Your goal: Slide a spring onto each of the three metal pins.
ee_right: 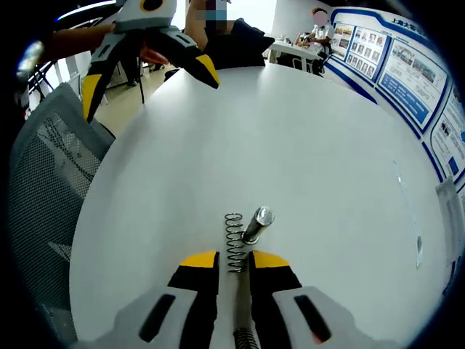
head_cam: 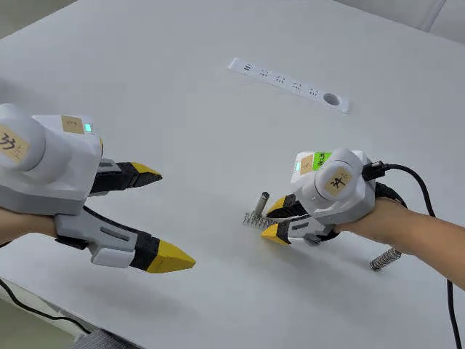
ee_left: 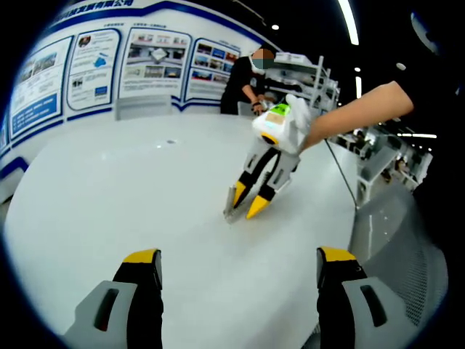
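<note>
A short metal pin (head_cam: 261,203) (ee_right: 256,224) stands on the white table just ahead of my right gripper (head_cam: 273,222) (ee_right: 234,258). The right jaws are closed on a thin wire spring (head_cam: 253,219) (ee_right: 233,240). Its free end sticks out forward and lies right beside the pin's base. Whether spring and pin touch is unclear. A second spring (head_cam: 384,259) lies on the table under the right forearm. My left gripper (head_cam: 166,215) (ee_left: 232,265) hovers open and empty well to the left. In the left gripper view, the right gripper (ee_left: 248,203) is straight ahead.
A white power strip (head_cam: 289,84) lies at the far side of the table. The right gripper's black cable (head_cam: 425,196) trails off to the right. The table's near edge (head_cam: 43,305) runs below the left gripper. A grey mesh chair (ee_right: 47,182) stands beside the table.
</note>
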Demonstrator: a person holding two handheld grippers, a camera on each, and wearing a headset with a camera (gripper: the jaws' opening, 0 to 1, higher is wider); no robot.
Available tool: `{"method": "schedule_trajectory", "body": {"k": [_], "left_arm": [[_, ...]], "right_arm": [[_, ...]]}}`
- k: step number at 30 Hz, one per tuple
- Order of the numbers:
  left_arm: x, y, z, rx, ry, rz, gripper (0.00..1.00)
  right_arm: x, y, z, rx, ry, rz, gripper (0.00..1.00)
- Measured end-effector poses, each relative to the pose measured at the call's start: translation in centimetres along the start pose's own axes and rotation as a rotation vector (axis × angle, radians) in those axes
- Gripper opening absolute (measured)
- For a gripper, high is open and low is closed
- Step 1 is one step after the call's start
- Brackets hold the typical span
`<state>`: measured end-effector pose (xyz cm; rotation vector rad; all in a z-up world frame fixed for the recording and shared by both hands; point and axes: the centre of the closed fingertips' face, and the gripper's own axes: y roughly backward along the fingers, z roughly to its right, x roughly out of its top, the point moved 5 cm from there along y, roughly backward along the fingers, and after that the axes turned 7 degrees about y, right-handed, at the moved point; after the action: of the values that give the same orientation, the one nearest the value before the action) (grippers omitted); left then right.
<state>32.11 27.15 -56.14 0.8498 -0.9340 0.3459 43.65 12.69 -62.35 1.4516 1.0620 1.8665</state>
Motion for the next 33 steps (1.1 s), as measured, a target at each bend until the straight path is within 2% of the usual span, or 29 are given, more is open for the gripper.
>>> {"method": "schedule_trajectory", "body": {"k": [3,5,13,17,24,31,33], "left_arm": [[0.0,0.0,0.0,0.0,-0.001,-0.005,0.89],[0.1,-0.1,0.0,-0.002,-0.001,-0.004,0.89],[0.8,-0.6,0.4,-0.017,-0.016,-0.003,0.89],[1.0,-0.6,0.5,-0.011,-0.044,-0.013,0.89],[1.5,-0.6,0.9,-0.022,-0.053,-0.005,0.87],[2.2,-1.4,2.4,-0.07,-0.102,-0.006,0.8],[2.4,-1.6,2.7,-0.081,-0.11,-0.005,0.79]], "right_arm": [[-0.1,-0.1,-0.3,0.02,-0.054,0.021,0.13],[-0.1,-0.1,-0.3,0.014,-0.065,0.024,0.12],[0.2,-0.1,-0.5,-0.004,-0.035,-0.006,0.11],[0.2,0.0,-0.6,-0.016,-0.017,-0.027,0.11],[1.0,1.9,-0.9,-0.041,-0.029,0.002,0.11],[2.2,4.4,-2.0,-0.058,0.025,0.02,0.11],[2.7,5.3,-2.5,-0.062,0.033,0.041,0.11]]}}
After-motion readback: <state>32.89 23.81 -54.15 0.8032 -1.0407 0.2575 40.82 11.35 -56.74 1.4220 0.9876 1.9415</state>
